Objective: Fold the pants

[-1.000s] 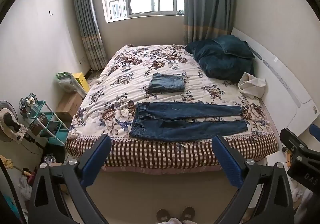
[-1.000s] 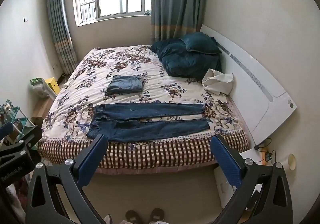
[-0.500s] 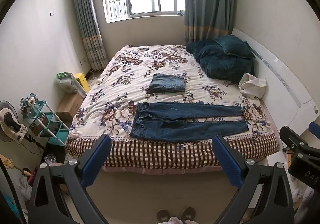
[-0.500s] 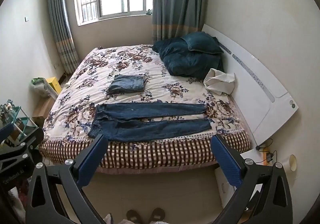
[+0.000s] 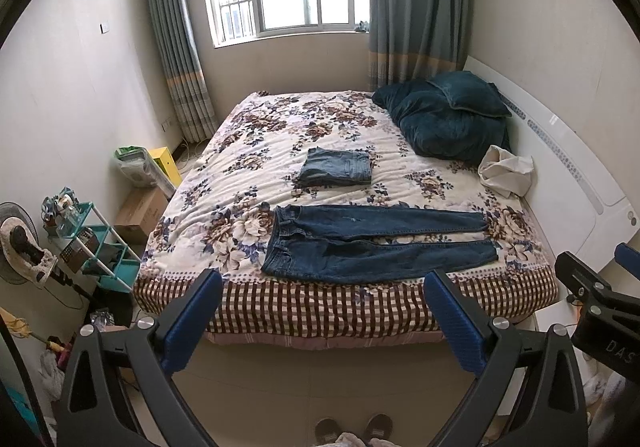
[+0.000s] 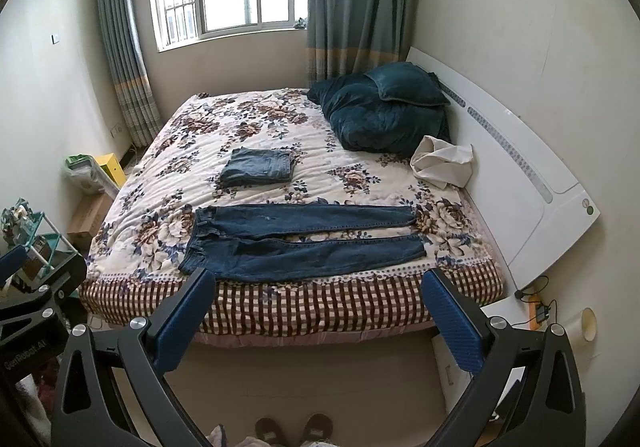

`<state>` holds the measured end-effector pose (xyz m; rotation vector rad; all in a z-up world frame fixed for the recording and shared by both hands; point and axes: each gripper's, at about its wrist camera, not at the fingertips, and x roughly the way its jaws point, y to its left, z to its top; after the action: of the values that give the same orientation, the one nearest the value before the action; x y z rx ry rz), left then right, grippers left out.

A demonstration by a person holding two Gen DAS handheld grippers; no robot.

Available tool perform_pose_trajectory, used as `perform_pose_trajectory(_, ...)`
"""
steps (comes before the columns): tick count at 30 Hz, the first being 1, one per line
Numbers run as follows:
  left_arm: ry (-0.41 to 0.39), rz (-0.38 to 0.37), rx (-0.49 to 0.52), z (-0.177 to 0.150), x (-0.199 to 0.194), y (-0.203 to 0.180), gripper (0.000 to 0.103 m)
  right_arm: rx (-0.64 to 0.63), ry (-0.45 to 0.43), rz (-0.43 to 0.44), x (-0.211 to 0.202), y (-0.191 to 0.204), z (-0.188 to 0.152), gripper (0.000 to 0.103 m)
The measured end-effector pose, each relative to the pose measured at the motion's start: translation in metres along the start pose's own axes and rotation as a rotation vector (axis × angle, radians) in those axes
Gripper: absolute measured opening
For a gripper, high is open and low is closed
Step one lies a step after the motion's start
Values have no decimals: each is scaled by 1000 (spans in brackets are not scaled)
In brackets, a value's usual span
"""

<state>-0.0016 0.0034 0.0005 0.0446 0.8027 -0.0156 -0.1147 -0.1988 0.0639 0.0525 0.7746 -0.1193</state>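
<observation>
Jeans [image 5: 376, 243] lie flat on the bed [image 5: 280, 135].

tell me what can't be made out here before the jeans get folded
- Folded jeans: too far in both views to tell how many layers or pairs are stacked.
- Flat jeans: underside hidden against the bedspread; the small mark on the upper leg is too small to identify.
- Person: only slippers show, cut by the bottom edge.
- Right gripper: cropped at the left-wrist view's edge.
</observation>
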Motion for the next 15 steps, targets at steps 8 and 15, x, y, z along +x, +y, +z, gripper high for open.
perform_pose_trajectory(8, 4, 0, -3, -6, 0, 0, 103, 3, 1, 4, 1, 1, -1, 103)
perform_pose_trajectory(15, 4, 0, 0, -6, 0, 0, 103, 1, 1, 3, 2, 4, -2, 103)
